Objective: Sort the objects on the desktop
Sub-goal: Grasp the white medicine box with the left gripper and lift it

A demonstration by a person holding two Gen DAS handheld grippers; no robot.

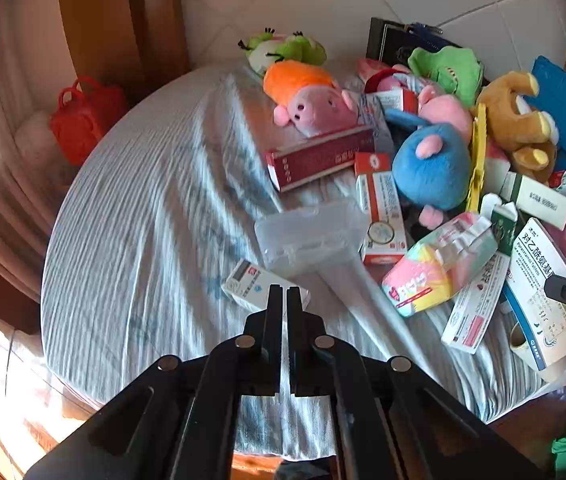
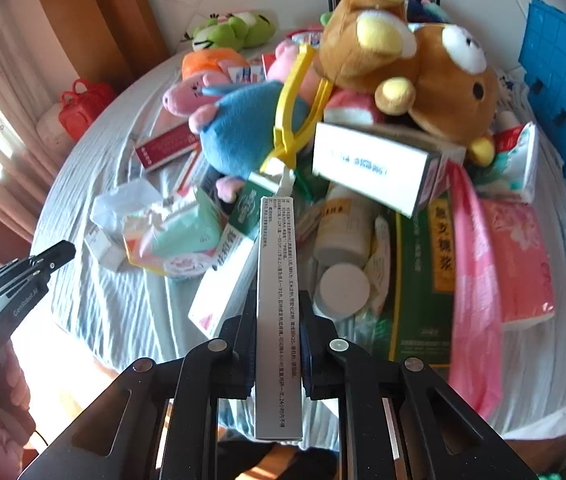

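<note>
Toys [image 2: 251,128] heaped behind the boxes [image 2: 367,164] — bottles [image 2: 343,232] below them, folder [image 2: 563,80] at right

- My black right claw [image 2: 279,312] grips a long grey box [image 2: 279,320] printed with small dark text.
- Brown-and-yellow plush bear [image 2: 435,80].
- Blue-bodied pink pig plush [image 2: 243,128].
- Pale blue ribbed tablecloth [image 1: 143,220].

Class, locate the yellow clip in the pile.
In the right wrist view, the yellow clip lies centre-top across the blue plush, beside the brown bear.

Crinkled cloth cover [image 1: 143,216], fuzzy plush bear [image 2: 435,80], matt cardboard box [image 2: 279,320]
</note>
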